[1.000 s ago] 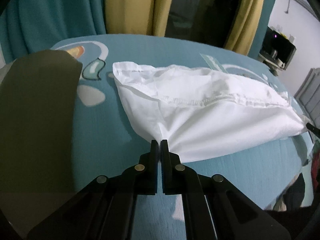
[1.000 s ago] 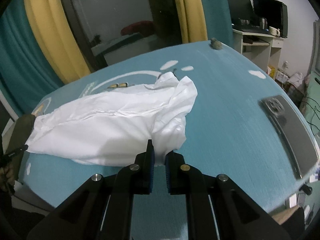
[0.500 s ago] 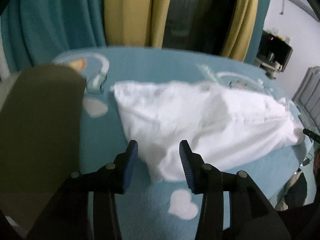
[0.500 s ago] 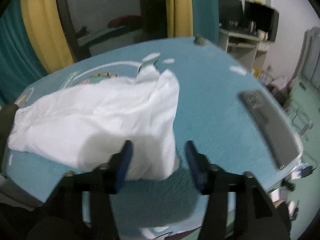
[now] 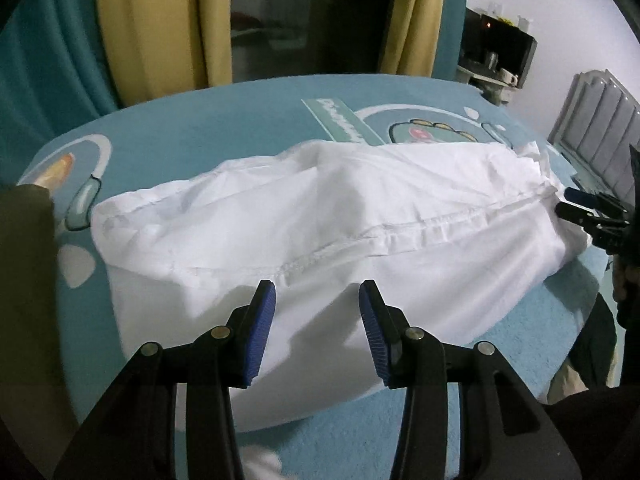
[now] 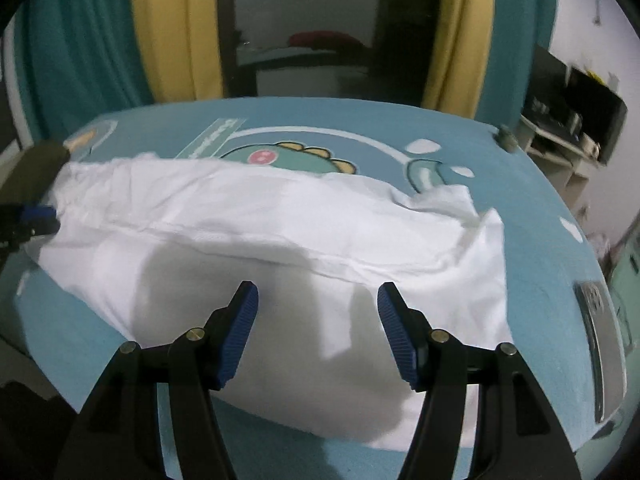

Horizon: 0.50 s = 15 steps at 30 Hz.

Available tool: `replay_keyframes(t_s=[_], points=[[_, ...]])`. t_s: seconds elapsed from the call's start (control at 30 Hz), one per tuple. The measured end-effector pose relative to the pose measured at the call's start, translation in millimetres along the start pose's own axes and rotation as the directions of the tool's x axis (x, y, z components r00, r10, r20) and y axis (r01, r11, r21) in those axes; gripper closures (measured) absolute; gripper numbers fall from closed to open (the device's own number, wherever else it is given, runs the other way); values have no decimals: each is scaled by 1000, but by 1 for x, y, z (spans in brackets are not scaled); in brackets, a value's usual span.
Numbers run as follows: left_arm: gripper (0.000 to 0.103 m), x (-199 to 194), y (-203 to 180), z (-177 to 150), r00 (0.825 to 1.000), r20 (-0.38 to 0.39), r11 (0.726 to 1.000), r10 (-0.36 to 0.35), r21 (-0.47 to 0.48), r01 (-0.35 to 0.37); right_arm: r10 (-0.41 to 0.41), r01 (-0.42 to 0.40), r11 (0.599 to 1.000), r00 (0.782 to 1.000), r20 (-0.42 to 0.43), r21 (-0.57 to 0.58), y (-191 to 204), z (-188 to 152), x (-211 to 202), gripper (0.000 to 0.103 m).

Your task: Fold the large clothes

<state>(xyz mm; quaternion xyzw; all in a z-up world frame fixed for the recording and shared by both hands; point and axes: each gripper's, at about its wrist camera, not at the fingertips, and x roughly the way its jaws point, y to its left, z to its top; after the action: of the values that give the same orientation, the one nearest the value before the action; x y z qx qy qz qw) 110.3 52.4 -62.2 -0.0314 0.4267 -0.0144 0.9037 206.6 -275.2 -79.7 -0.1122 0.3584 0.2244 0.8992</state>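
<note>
Both grippers, clamped on the cloth's near edge a second ago, now hang spread wide with nothing between their blue pads. Two grippers, one garment: the left gripper point(image 5: 317, 294) and the right gripper point(image 6: 318, 295) each hover over the near edge of the white garment point(image 5: 340, 216), which lies folded lengthwise across the teal blanket point(image 6: 532, 200). Only the right view shows the blanket's dinosaur print point(image 6: 280, 156) whole and a dark flat device point(image 6: 596, 340) at the bed's right edge. Yellow curtains point(image 5: 160, 20) hang behind; a desk point(image 6: 560, 140) stands to the right.
</note>
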Motion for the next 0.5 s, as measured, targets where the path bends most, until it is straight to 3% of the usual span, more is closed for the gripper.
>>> replay_keyframes(t_s=[0.27,0.5], points=[[57,15,-2,13,1000,-15,1000,15,25,-15,19,-19,1000,1000,6,-14,8,13,15,41],[57,20,-2,24,1000,-10,999,25,32,-25,82,-79,996,995,63,-38,14,25,13,42]])
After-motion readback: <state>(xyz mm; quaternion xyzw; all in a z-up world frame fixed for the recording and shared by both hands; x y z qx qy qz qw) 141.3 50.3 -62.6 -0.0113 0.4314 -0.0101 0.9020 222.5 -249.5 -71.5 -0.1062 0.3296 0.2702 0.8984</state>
